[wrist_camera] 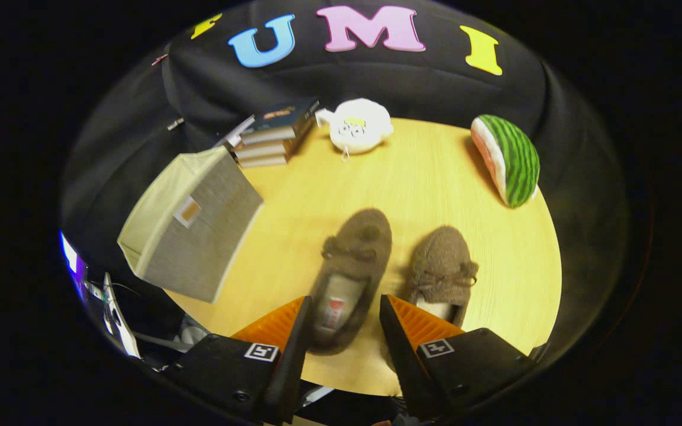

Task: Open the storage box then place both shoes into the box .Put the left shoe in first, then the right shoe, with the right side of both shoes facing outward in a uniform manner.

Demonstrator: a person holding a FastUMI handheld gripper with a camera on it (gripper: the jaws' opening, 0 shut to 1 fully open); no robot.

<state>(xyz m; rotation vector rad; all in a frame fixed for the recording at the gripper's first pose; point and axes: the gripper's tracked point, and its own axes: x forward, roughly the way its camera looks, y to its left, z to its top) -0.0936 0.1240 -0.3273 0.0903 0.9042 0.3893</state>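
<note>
Two brown fuzzy slippers with small bows lie on the round wooden table (424,177), toes pointing away from me. The left shoe (356,254) has its heel end between my fingers, and my gripper (344,302) is shut on its two sides. It looks soft and close to the camera. The right shoe (443,266) lies beside it, partly behind my right finger (406,319). The beige fabric storage box (199,236) stands beyond my left finger, a small label on its facing side. I cannot tell whether its lid is open.
A stack of books (273,136) sits at the table's far side behind the box. A white plush toy (359,125) lies next to the books and a watermelon-slice plush (510,160) at the far right edge. Cables and equipment (110,307) sit below the table beside the box.
</note>
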